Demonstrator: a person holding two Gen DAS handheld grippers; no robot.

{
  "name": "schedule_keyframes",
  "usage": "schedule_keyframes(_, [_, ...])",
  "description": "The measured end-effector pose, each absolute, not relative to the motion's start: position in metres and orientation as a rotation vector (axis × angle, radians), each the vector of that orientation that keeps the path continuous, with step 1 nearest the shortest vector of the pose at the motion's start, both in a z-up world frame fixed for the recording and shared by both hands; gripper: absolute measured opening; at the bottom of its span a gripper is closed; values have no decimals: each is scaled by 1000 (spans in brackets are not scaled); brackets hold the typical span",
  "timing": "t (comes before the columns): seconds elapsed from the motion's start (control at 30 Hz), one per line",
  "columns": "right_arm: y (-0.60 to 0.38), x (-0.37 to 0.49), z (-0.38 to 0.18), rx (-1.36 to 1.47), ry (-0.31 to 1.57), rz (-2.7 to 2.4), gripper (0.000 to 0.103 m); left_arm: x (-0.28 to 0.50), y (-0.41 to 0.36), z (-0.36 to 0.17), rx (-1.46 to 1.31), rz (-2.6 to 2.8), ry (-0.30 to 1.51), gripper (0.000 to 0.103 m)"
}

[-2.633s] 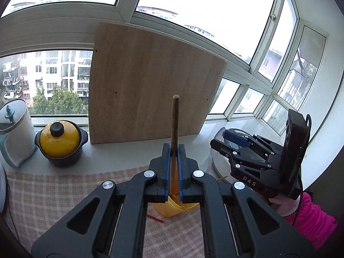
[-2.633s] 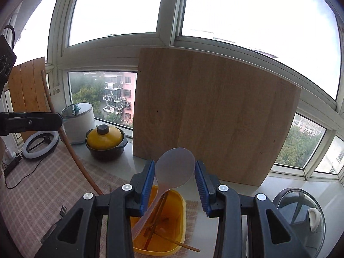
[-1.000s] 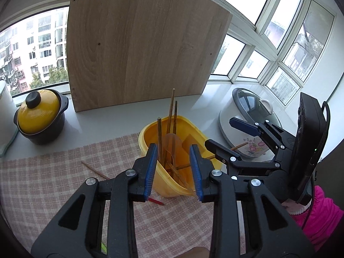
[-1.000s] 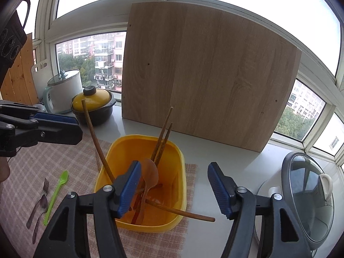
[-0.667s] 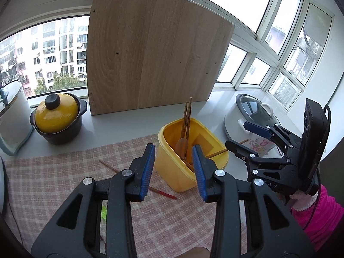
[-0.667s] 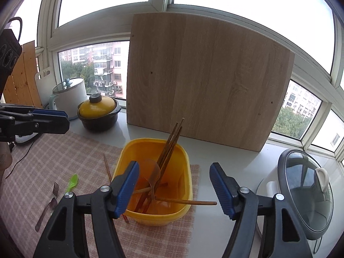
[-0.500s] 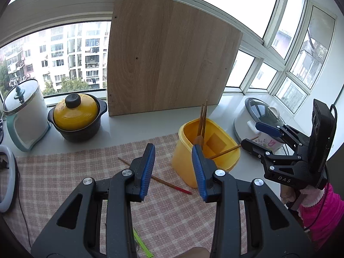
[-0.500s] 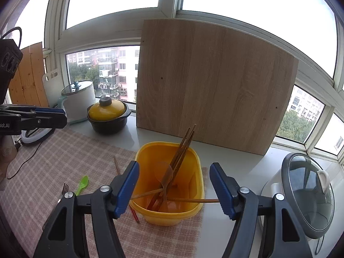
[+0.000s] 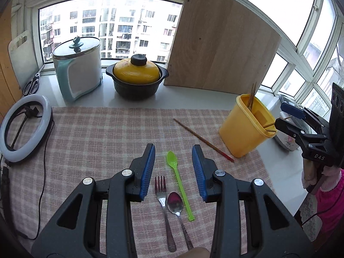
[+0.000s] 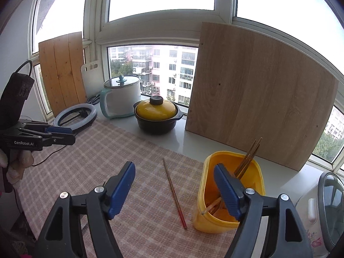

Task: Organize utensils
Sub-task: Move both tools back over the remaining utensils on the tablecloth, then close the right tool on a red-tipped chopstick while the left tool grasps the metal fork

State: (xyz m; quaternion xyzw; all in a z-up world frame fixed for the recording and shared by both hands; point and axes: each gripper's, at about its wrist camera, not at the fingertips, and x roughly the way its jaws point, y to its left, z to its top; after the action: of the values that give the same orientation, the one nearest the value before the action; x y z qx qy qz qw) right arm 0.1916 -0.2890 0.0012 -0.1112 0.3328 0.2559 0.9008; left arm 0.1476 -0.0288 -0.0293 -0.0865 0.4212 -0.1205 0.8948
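A yellow tub (image 9: pixel 247 126) (image 10: pixel 232 193) on the checked cloth (image 9: pixel 96 133) holds several wooden chopsticks and a spoon. One red-tipped chopstick (image 9: pixel 203 139) (image 10: pixel 174 194) lies loose on the cloth left of the tub. A green plastic spoon (image 9: pixel 178 180), a metal fork (image 9: pixel 164 206) and a metal spoon (image 9: pixel 177 204) lie side by side under my left gripper (image 9: pixel 173 165), which stands open and empty above them. My right gripper (image 10: pixel 174 185) hangs over the loose chopstick, its jaws opening, nothing between them.
On the sill stand a white-and-teal cooker (image 9: pixel 78 68), a black pot with a yellow lid (image 9: pixel 137 77) and a leaning wooden board (image 9: pixel 221 49). A ring light (image 9: pixel 23 124) with its cable lies at the cloth's left. A glass-lidded appliance (image 10: pixel 329 206) sits right of the tub.
Both grippers have swung left, away from the yellow tub. The left one now hovers over the fork and spoons; the right one's jaws have spread wider.
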Motion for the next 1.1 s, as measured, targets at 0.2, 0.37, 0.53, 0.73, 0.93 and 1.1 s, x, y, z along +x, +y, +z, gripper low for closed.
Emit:
schedule_keyframes(0.2, [-251, 210, -21, -239, 801, 584, 77, 132, -14, -60, -207, -228, 939, 35])
schedule_keyframes(0.37, [-216, 237, -52, -255, 965, 590, 59, 123, -6, -78, -236, -226, 972, 35])
schedule_keyframes(0.53, [-186, 268, -92, -275, 1130, 559, 58, 118, -3, -96, -249, -230, 1007, 35])
schedule_keyframes(0.73, [-173, 300, -141, -310, 1263, 483, 47, 117, -2, -115, -276, -238, 1047, 35])
schedule_keyframes(0.93, [-165, 320, -169, -378, 1307, 420, 45, 122, -3, -127, -286, -243, 1072, 35])
schedule_keyframes(1.1, [-166, 333, -181, -362, 1328, 377, 42, 128, -4, -136, -288, -254, 1093, 35])
